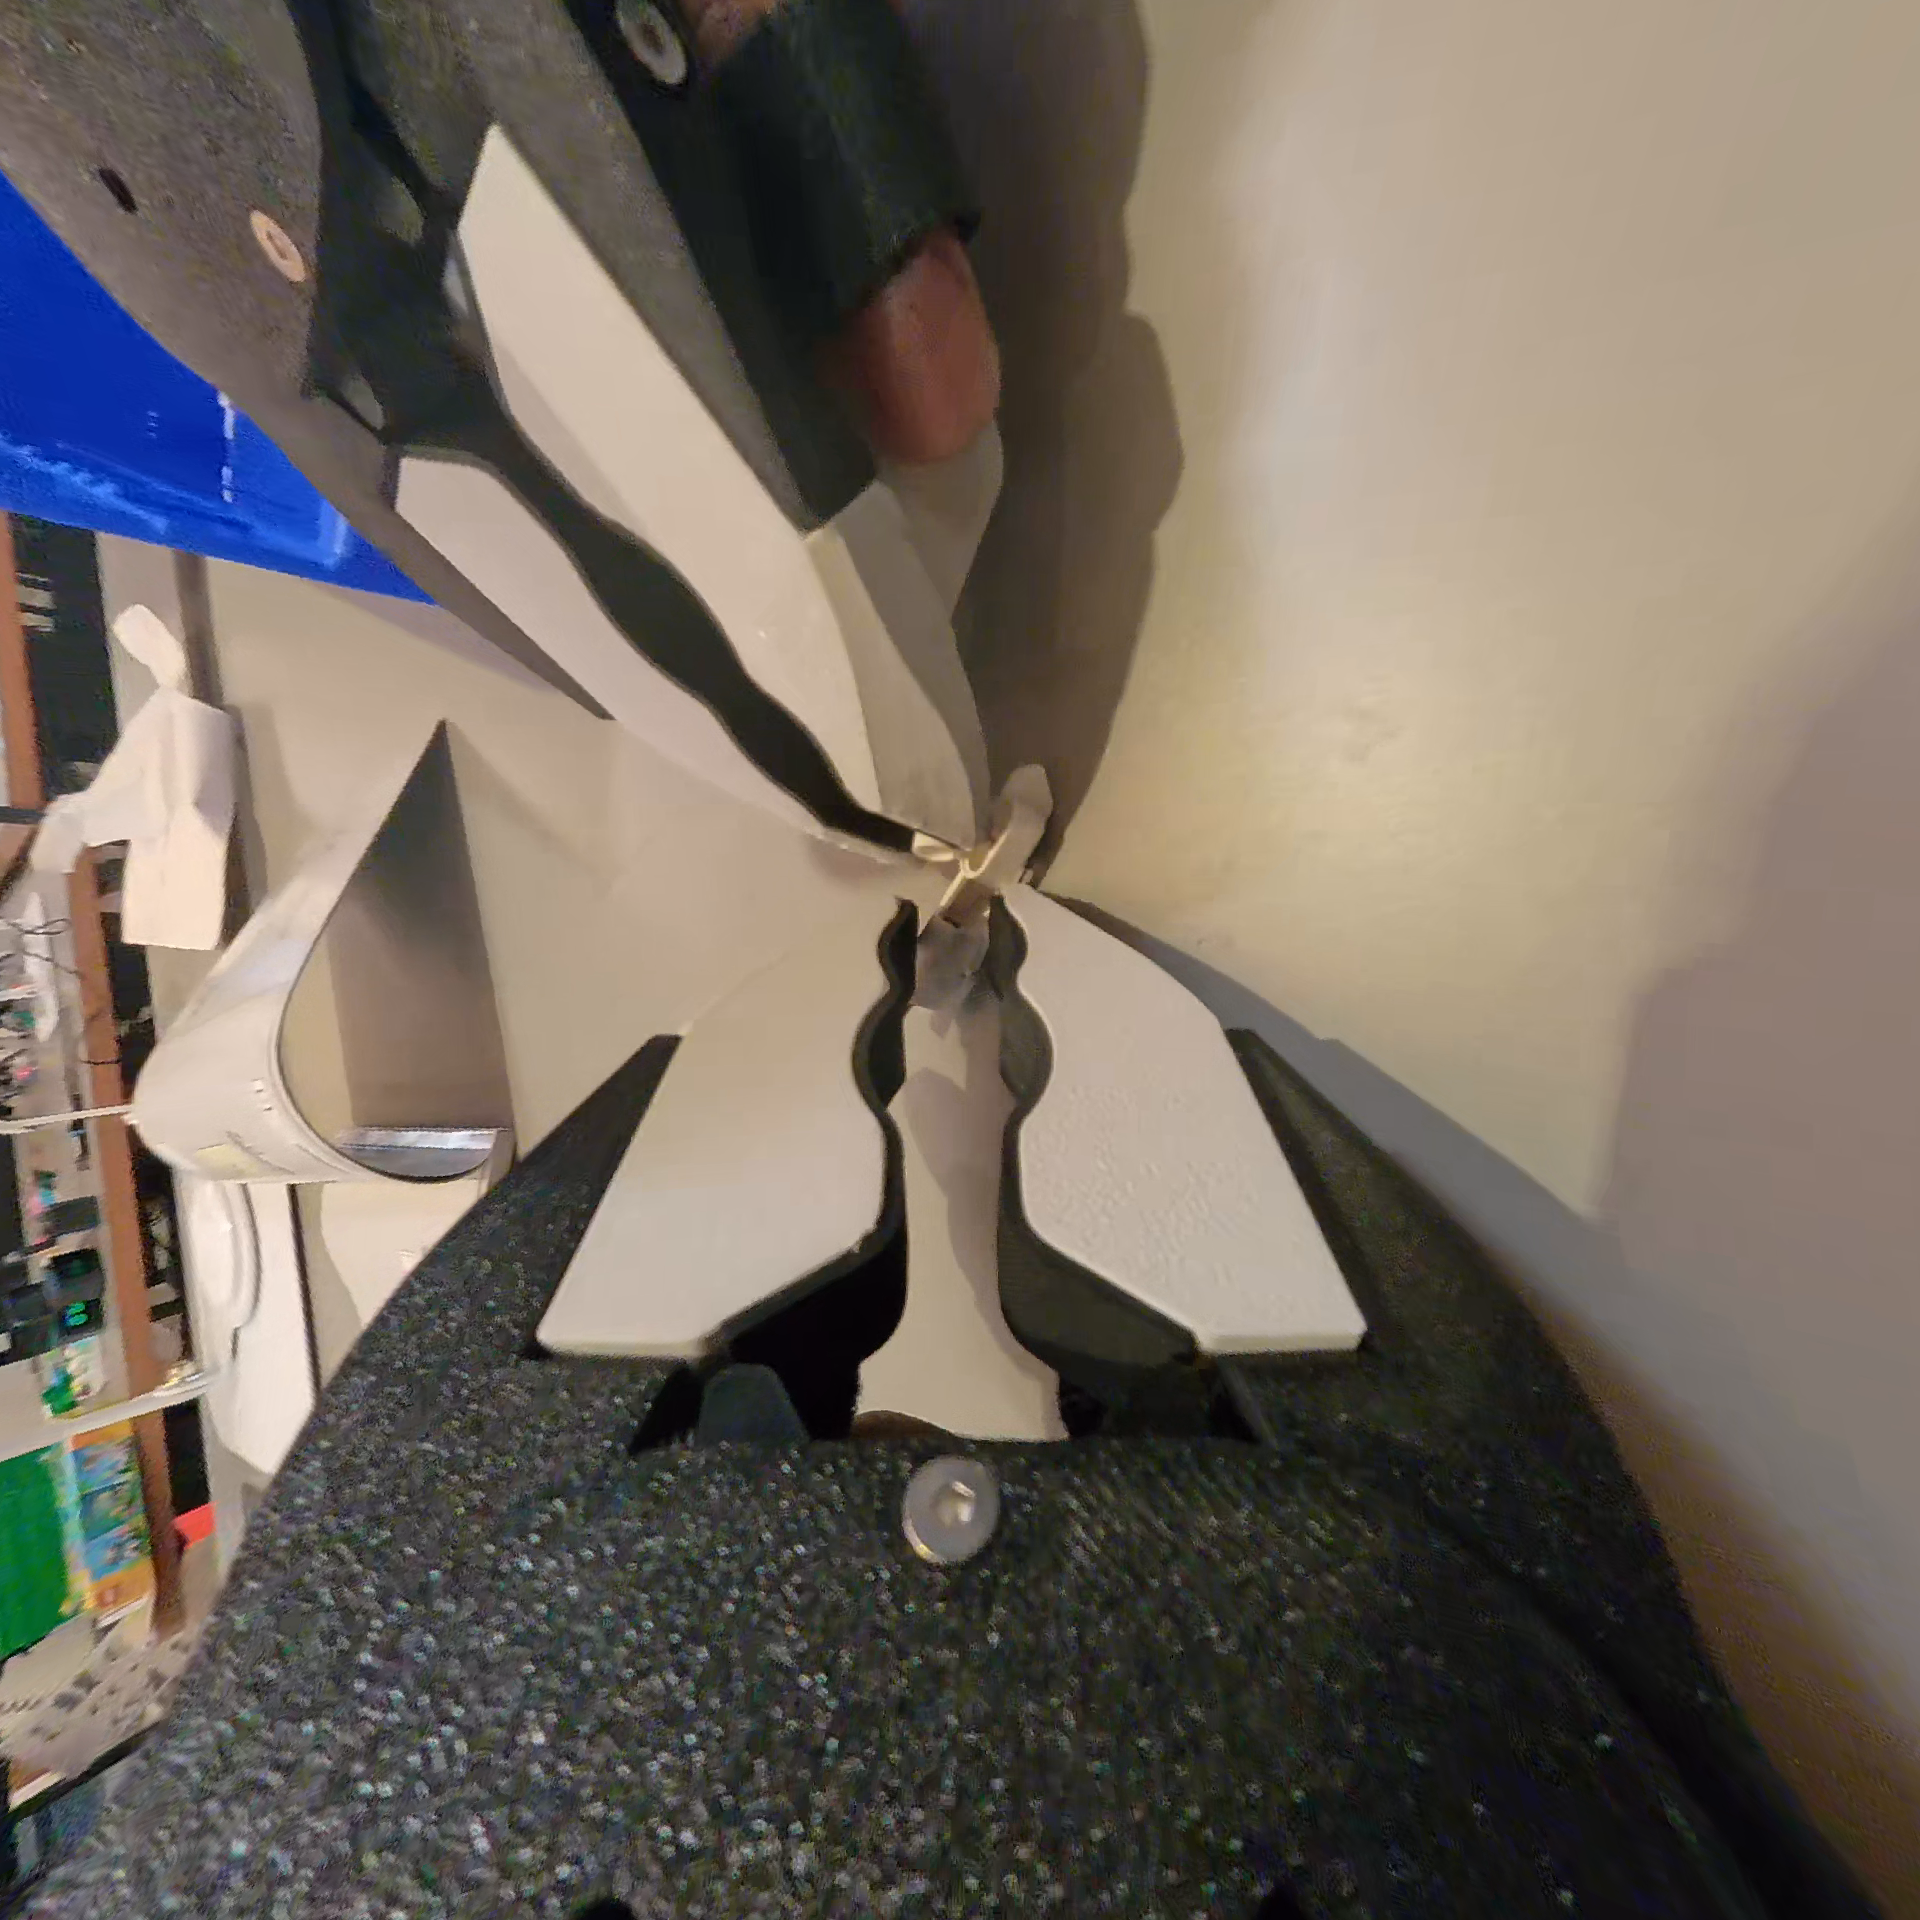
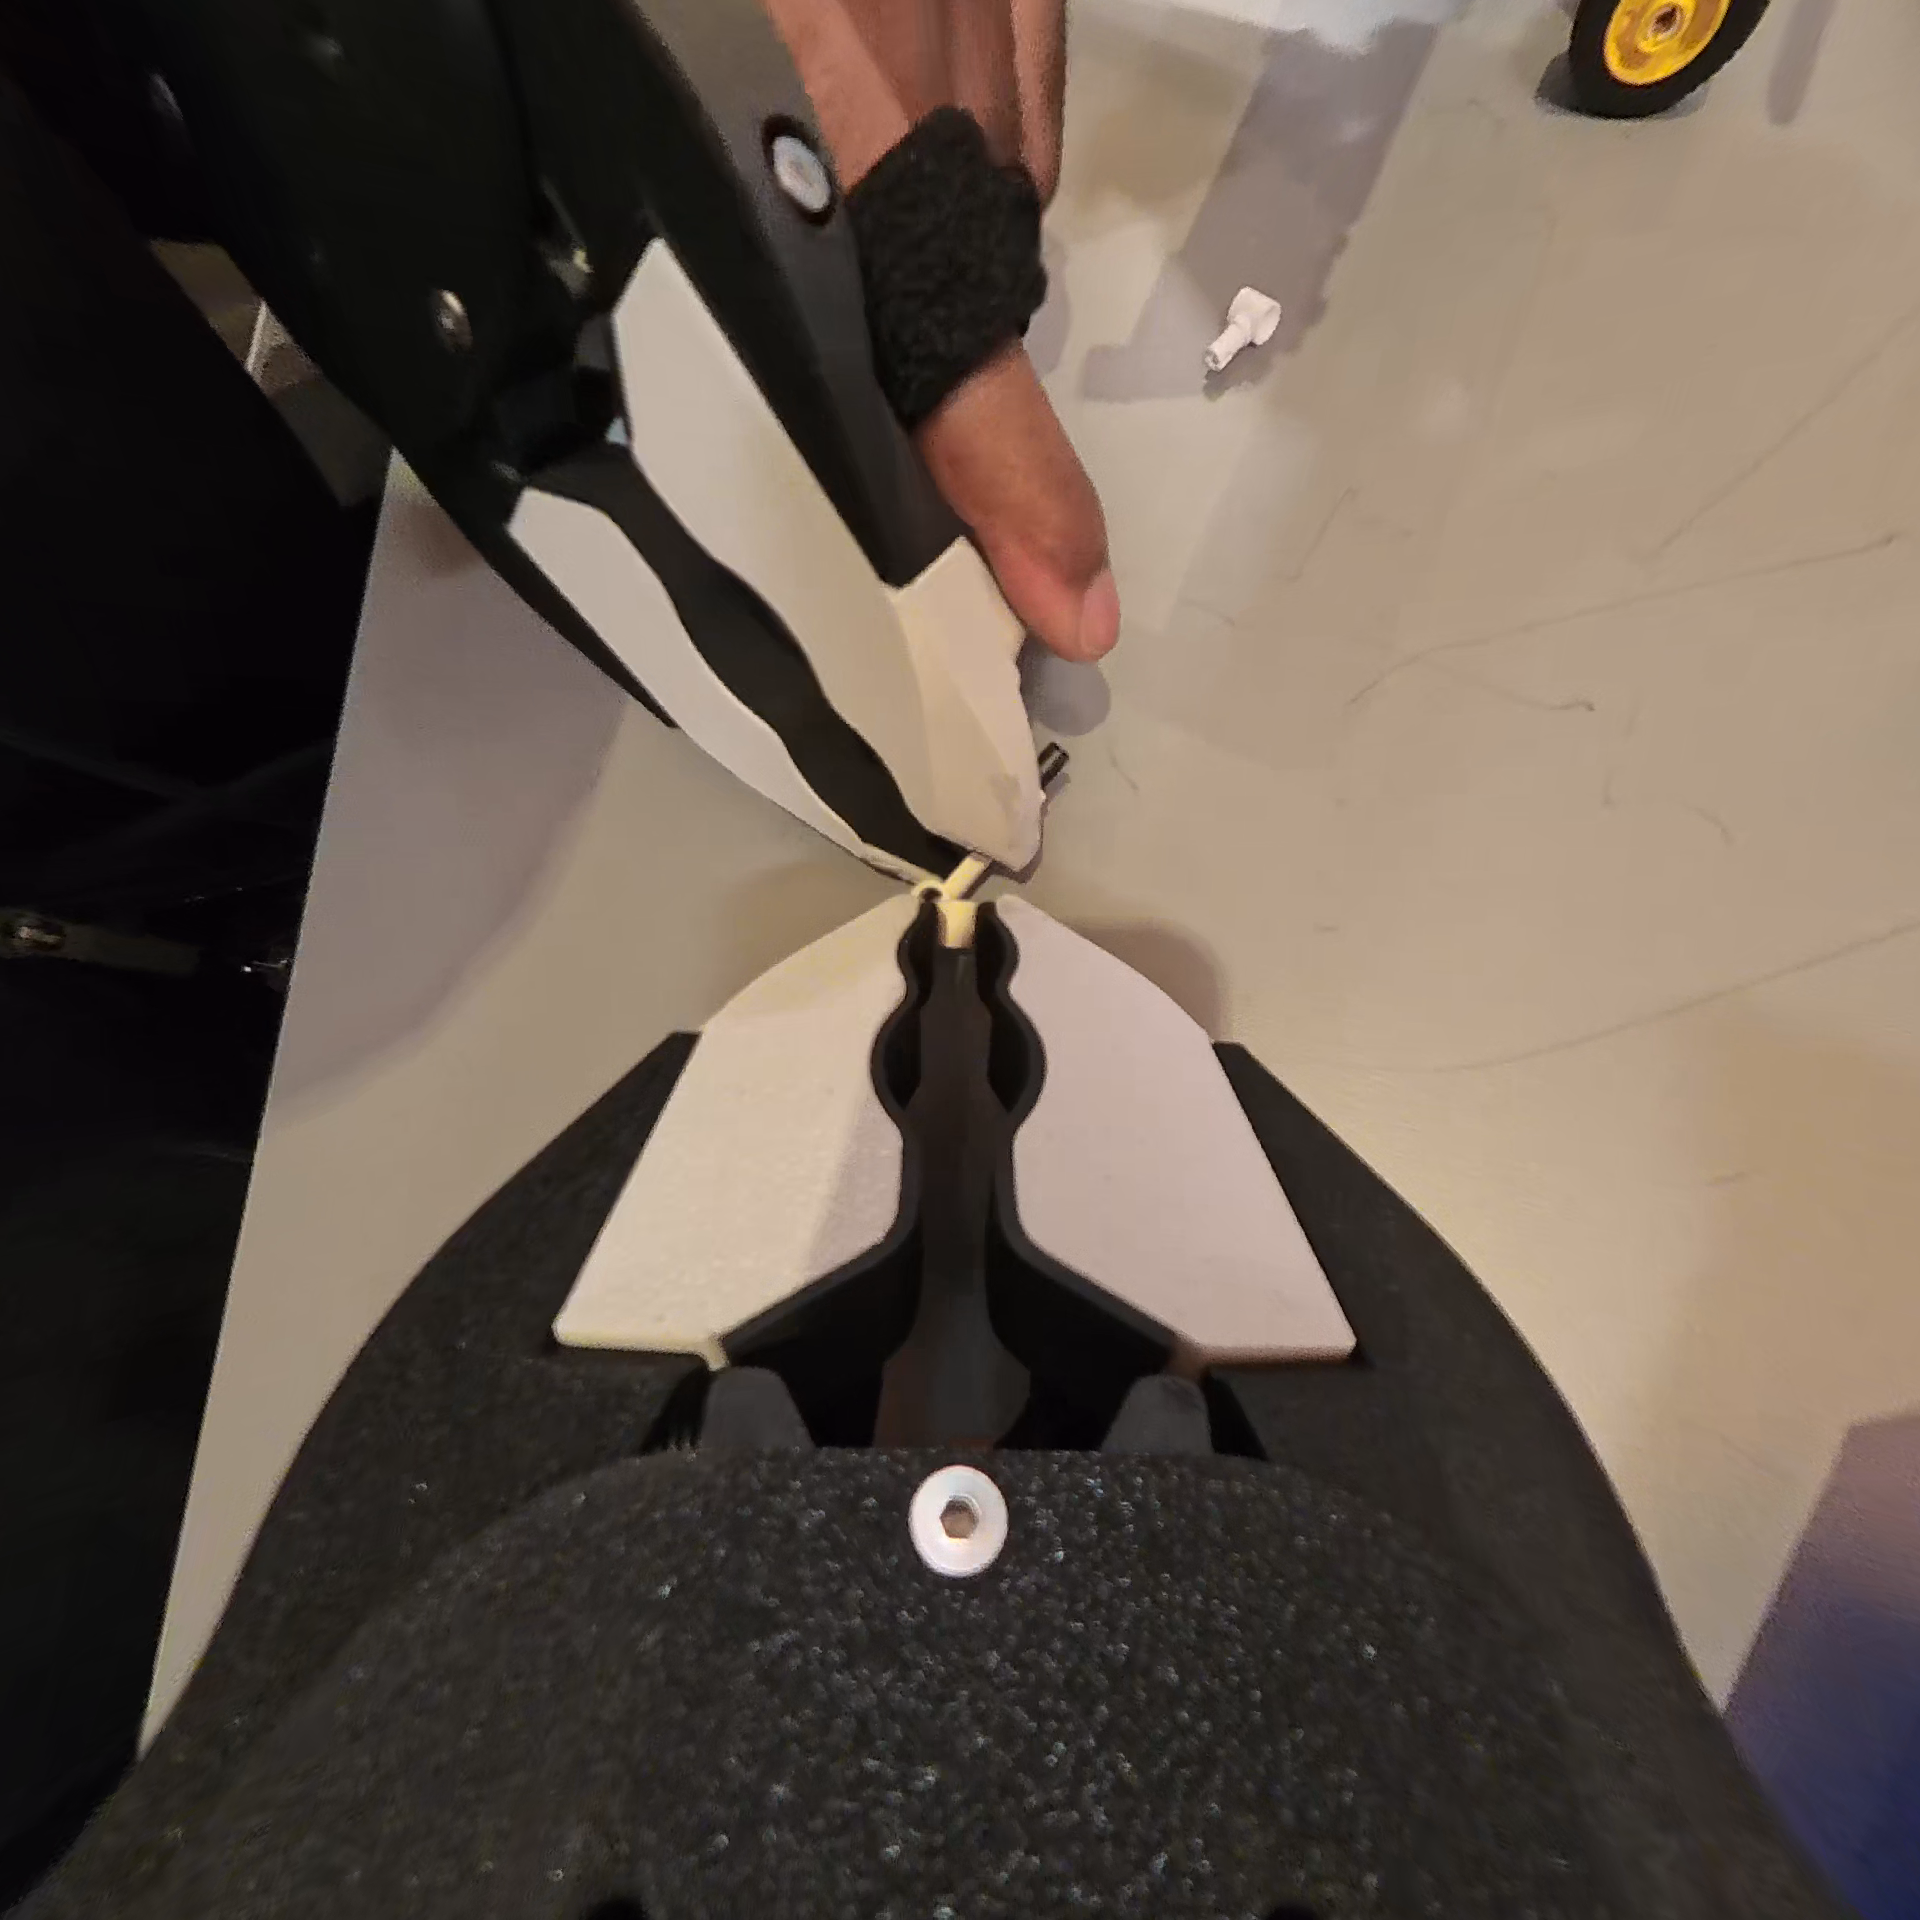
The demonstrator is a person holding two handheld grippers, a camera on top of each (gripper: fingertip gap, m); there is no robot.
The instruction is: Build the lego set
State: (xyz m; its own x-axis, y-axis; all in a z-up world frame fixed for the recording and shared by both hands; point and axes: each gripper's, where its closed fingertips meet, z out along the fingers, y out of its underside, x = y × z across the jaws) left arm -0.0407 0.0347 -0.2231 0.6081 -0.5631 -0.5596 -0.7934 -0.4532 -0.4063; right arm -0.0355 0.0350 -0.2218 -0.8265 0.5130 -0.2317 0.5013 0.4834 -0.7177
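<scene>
Small cream plastic L-shaped connector (image 2: 954,896) — clamped at one end by the right gripper (image 2: 954,920), at the other by the left gripper (image 1: 961,914) — above a pale tabletop (image 2: 1455,831).

A cream wall (image 1: 1455,520) fills the left wrist view from 12 to 4 o'clock, warmly lit, with soft shadows. At 9 o'clock stands a brown shelf post (image 1: 114,1091) with blurred coloured boxes (image 1: 62,1538) at 8 o'clock; a blue panel (image 1: 125,416) sits at 10 o'clock. In the right wrist view a pale, scuffed surface (image 2: 1455,831) spreads from 1 to 4 o'clock, its left edge running toward 7 o'clock.
</scene>
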